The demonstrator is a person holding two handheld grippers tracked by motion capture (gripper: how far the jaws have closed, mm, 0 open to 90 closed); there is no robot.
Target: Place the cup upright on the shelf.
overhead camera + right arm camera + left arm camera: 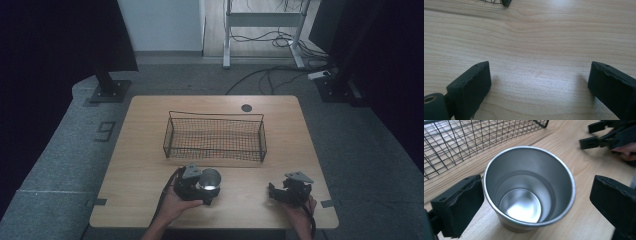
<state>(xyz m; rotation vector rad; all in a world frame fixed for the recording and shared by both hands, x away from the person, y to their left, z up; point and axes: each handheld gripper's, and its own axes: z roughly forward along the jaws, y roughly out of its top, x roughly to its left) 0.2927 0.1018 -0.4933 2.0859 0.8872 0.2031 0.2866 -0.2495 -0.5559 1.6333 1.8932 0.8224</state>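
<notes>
Both grippers open: our left gripper [534, 202] straddles upright steel cup [529, 187] on table [584, 170] near wire basket [454, 142], pads clear; right gripper [539, 85] empty. Careless jaw swing could topple cup.

Shiny silver cup, black grippers, light wood table

The metal cup [529, 187] is silver and shiny inside, with a bright spot at the bottom. The left gripper [534, 202] and the right gripper [539, 85] are black, and each has a grey plate on top in the high view. The wire basket [215, 136] is black, with thin wires that cross to make small squares. The table [145, 150] is light brown wood with wavy darker lines. The floor [65, 150] is grey.
</notes>
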